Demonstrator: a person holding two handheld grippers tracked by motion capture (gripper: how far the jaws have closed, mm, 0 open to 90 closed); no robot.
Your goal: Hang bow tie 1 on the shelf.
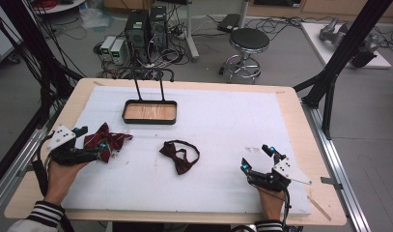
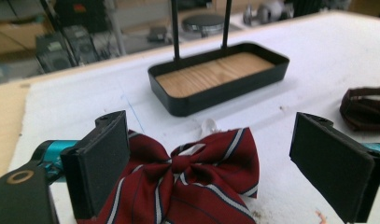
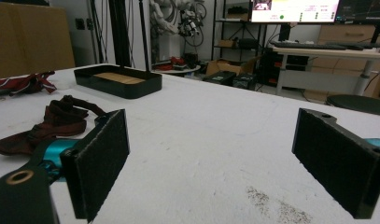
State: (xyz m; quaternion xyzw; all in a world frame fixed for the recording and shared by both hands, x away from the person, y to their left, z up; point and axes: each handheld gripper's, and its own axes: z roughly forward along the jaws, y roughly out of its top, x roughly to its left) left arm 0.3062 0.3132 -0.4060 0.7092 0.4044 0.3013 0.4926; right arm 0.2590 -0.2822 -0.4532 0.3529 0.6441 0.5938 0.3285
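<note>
Left hand-held gripper (image 2: 211, 163) spread wide, striped bow tie (image 2: 187, 182) sitting right between jaws, near-left on worktop (image 1: 290, 145); left jaw touching fabric, right jaw apart. Right hand-held gripper (image 1: 257, 158) also spread, holding nothing, near-right. Dark bow tie (image 1: 179, 155) lies mid worktop between both. Tray (image 1: 149, 119) far left of centre, just bare wood bottom inside.

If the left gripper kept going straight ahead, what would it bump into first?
Probably the striped bow tie lying between the open jaws of the left gripper; farther along that line stands the black tray.
</note>
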